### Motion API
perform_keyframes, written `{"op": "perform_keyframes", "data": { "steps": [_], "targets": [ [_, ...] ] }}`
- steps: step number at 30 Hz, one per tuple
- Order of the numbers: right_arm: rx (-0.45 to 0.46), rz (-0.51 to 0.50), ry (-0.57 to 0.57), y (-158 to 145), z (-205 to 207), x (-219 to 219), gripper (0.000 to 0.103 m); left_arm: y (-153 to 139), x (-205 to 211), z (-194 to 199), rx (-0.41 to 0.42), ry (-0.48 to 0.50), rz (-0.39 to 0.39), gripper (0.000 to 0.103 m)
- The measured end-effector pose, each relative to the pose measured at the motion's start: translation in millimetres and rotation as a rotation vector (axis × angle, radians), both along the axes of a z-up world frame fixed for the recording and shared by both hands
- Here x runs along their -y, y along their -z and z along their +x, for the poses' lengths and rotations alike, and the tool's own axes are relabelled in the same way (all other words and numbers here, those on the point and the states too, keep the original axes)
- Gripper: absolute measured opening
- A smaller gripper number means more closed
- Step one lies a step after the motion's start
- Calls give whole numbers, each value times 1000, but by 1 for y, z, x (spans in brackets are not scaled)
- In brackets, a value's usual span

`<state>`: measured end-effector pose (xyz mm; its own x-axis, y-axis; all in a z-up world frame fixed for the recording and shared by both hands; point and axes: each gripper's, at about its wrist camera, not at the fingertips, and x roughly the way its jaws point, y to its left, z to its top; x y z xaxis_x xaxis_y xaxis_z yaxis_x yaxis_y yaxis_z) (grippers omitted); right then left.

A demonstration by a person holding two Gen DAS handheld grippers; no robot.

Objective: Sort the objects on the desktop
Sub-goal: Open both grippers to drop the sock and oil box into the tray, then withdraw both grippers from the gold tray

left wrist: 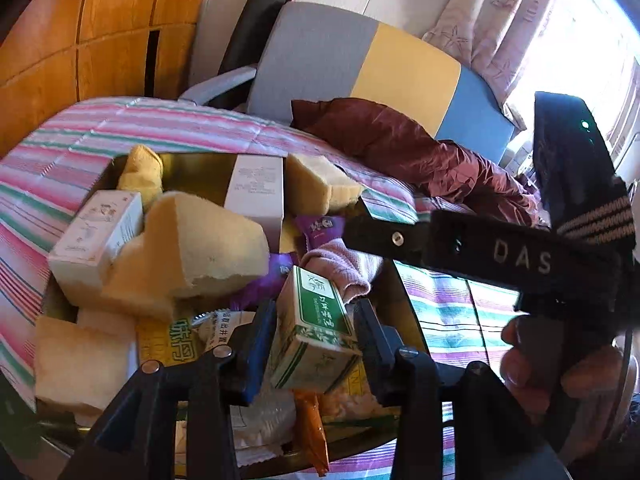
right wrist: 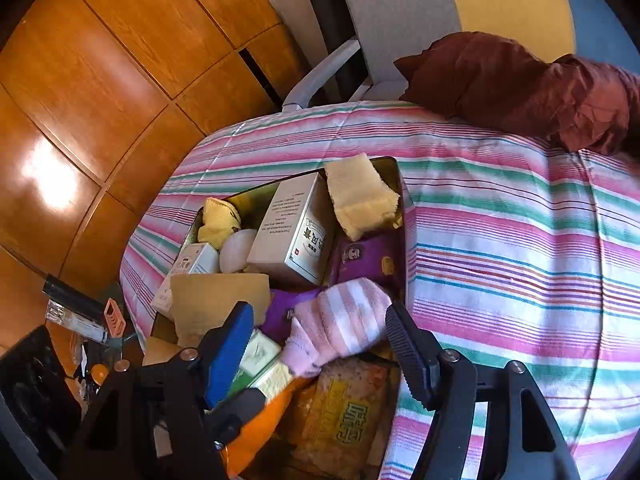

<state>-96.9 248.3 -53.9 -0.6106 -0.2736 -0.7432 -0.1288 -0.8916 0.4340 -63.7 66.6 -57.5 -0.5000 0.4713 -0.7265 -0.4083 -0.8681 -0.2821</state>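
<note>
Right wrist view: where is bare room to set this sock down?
The striped cloth is bare right of the tin, as far back as the maroon pillow. A narrower bare strip lies behind the tin. The tin itself is packed with boxes, sponges and packets.

Between the fingers of my left gripper stands a small green-and-white carton, tilted, lying on the pile in the metal tin. Just ahead of my right gripper lies a rolled pink-and-white striped sock, with purple snack packets beyond it. Farther ahead, white boxes and yellow sponge blocks lean against one another.
</note>
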Motion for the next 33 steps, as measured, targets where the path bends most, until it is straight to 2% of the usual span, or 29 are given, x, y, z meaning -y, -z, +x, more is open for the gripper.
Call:
{"op": "perform_keyframes", "data": {
  "steps": [5,14,19,22,25,28,33],
  "targets": [
    [-14,23,16,-6,17,1,73,-10,0,10,-58,-25,-55,40],
    [-27,60,50,-8,53,2,77,-42,21,34,-179,-106,-113,49],
    [-27,90,45,-6,72,12,78,-54,33,43,-202,-156,-128,55],
    [-26,108,41,-4,83,20,79,-58,38,48,-210,-194,-167,57],
    [-26,129,31,0,92,27,79,-62,39,54,-226,-215,-193,67],
    [-25,147,21,3,99,34,79,-66,42,60,-239,-221,-178,68],
    [-21,152,15,7,108,39,80,-71,38,66,-267,-252,-232,68]
  ]
}}
